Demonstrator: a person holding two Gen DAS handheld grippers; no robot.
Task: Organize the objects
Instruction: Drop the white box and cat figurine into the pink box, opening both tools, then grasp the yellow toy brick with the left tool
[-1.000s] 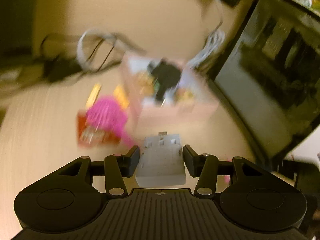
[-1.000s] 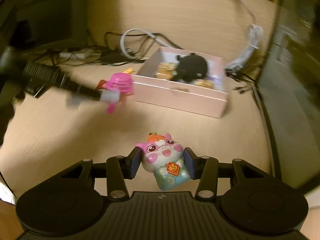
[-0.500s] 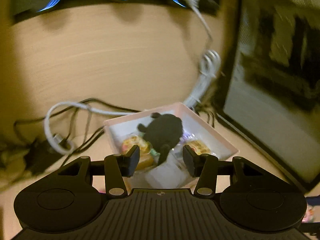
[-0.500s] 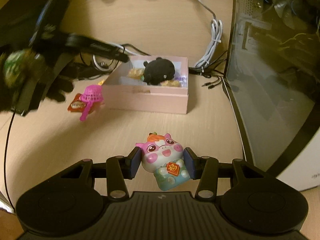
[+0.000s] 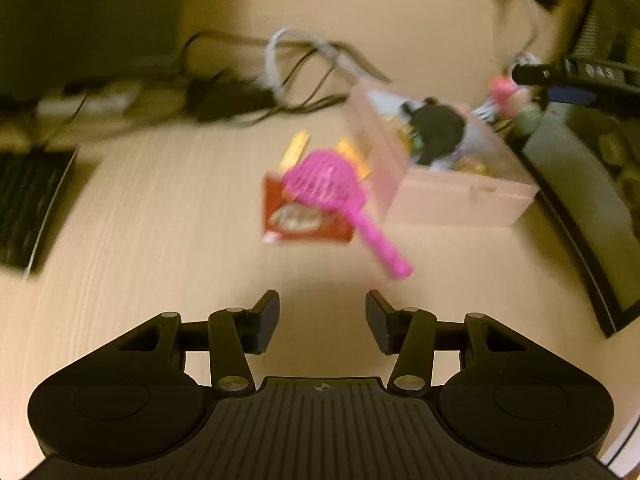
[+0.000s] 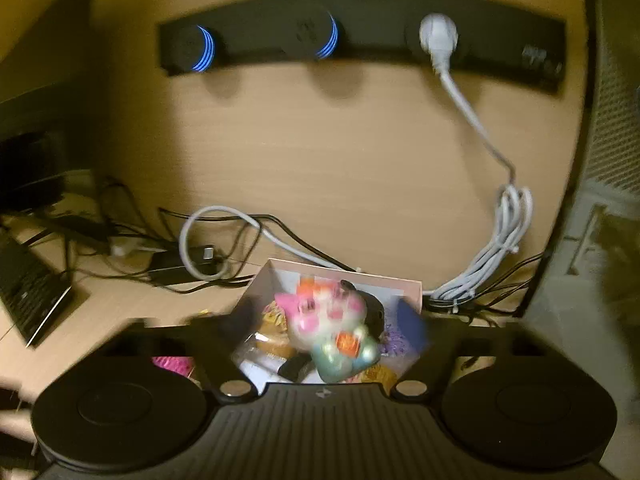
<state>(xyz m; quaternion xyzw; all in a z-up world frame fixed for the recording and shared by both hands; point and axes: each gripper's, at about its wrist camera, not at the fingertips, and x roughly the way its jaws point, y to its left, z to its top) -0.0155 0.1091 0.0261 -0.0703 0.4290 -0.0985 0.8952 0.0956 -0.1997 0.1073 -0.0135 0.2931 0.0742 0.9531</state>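
Observation:
The pink box (image 5: 460, 200) sits on the wooden desk with a black plush toy (image 5: 438, 128) and snack packets inside. My left gripper (image 5: 322, 316) is open and empty, hovering over bare desk in front of a pink scoop (image 5: 332, 188) lying on a red snack packet (image 5: 300, 222). In the right wrist view my right gripper (image 6: 332, 328) is over the box (image 6: 404, 286). Its blurred jaws stand wide apart, and the pink pig figurine (image 6: 336, 328) sits tilted between them; contact is unclear. In the left wrist view the pig (image 5: 512, 100) appears beyond the box.
Tangled cables (image 6: 208, 248) and a white cord bundle (image 6: 500, 248) lie behind the box. A dark PC case (image 5: 592, 184) stands right of it. A keyboard (image 5: 28, 200) lies at the left. A black power strip (image 6: 360, 40) is on the back panel.
My left gripper let go of the white block in the box, then pulled back and opened. My right gripper carried the pig over the box and its jaws have spread.

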